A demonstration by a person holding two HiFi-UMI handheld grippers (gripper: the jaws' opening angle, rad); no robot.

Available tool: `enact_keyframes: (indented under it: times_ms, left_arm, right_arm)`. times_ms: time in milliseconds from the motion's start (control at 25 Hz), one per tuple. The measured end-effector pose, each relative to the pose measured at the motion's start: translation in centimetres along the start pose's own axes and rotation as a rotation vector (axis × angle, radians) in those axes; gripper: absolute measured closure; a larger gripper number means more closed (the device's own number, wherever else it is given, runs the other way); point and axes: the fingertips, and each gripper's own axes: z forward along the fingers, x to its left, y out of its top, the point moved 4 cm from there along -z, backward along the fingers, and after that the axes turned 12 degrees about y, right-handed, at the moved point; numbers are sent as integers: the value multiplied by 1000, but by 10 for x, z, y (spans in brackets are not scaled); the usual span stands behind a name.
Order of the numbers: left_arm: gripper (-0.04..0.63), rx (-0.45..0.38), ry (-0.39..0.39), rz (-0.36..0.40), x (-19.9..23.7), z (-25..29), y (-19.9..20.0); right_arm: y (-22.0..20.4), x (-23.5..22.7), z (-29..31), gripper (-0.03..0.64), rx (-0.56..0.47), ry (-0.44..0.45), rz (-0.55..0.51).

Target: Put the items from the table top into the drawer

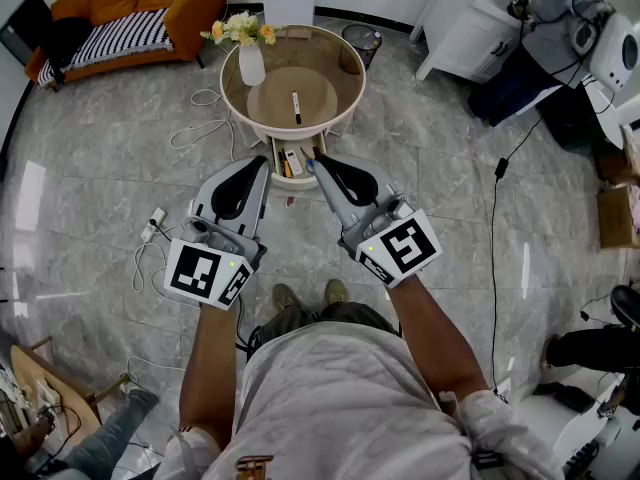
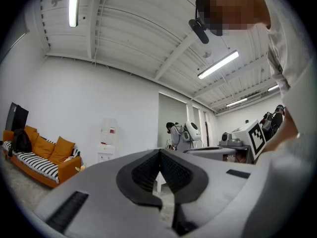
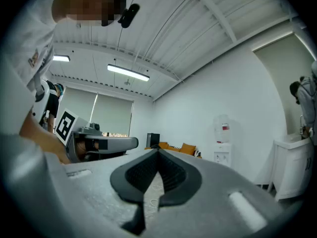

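Note:
In the head view a round glass-topped table [image 1: 345,68] stands ahead of me. A dark pen-like item [image 1: 296,107] lies near its middle, and a white vase of flowers [image 1: 251,63] stands at its left rim. Below the table's near edge a small drawer [image 1: 293,163] is pulled open, with a few small items inside. My left gripper [image 1: 262,162] [image 2: 159,150] is shut and empty, just left of the drawer. My right gripper [image 1: 312,165] [image 3: 158,150] is shut and empty too, its tip over the drawer's right side. Both gripper views look level across the room and show no table.
Cables and a power strip [image 1: 155,220] lie on the tiled floor to the left. An orange sofa [image 1: 130,13] stands at the back left, a waste bin [image 1: 361,41] behind the table and a white cabinet [image 1: 465,28] at the back right. Another cable [image 1: 495,228] runs down the right.

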Motion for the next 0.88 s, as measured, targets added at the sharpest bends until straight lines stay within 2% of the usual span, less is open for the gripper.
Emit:
enact_keyframes:
  times_ms: [400, 880]
  left_arm:
    - [595, 2, -9, -11, 20, -2, -4]
    - [595, -4, -31, -15, 72, -18, -5]
  right_arm:
    - [-2, 2, 14, 617, 0, -24, -4]
    - [-7, 19, 44, 617, 28, -97, -7]
